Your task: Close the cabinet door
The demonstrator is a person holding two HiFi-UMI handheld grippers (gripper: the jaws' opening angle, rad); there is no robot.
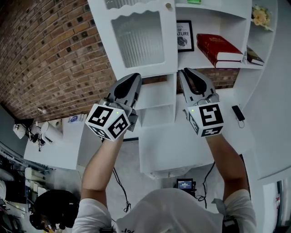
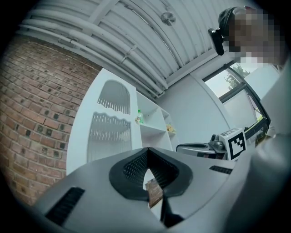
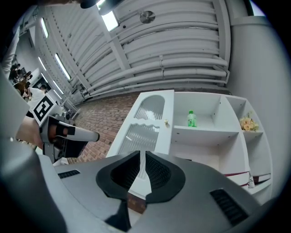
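The white cabinet door [image 1: 143, 38] with a ribbed glass panel and a small round knob [image 1: 168, 6] stands swung open to the left of the shelves. In the right gripper view the door [image 3: 148, 123] hangs beside the open compartment. My left gripper [image 1: 137, 76] points at the door's lower edge with its fingertips together and nothing between them; in its own view the left gripper [image 2: 148, 149] shows the same. My right gripper [image 1: 184, 71] is raised beside it, under the shelf. In its own view the right gripper [image 3: 142, 152] shows a narrow empty slit between its pads. Neither touches the door.
A brick wall [image 1: 50, 54] lies left of the cabinet. The shelves hold a red book [image 1: 220, 49], a framed picture [image 1: 184, 35], flowers [image 1: 260, 16] and a green bottle [image 3: 191, 119]. A small black object [image 1: 238, 112] lies on the white surface at right.
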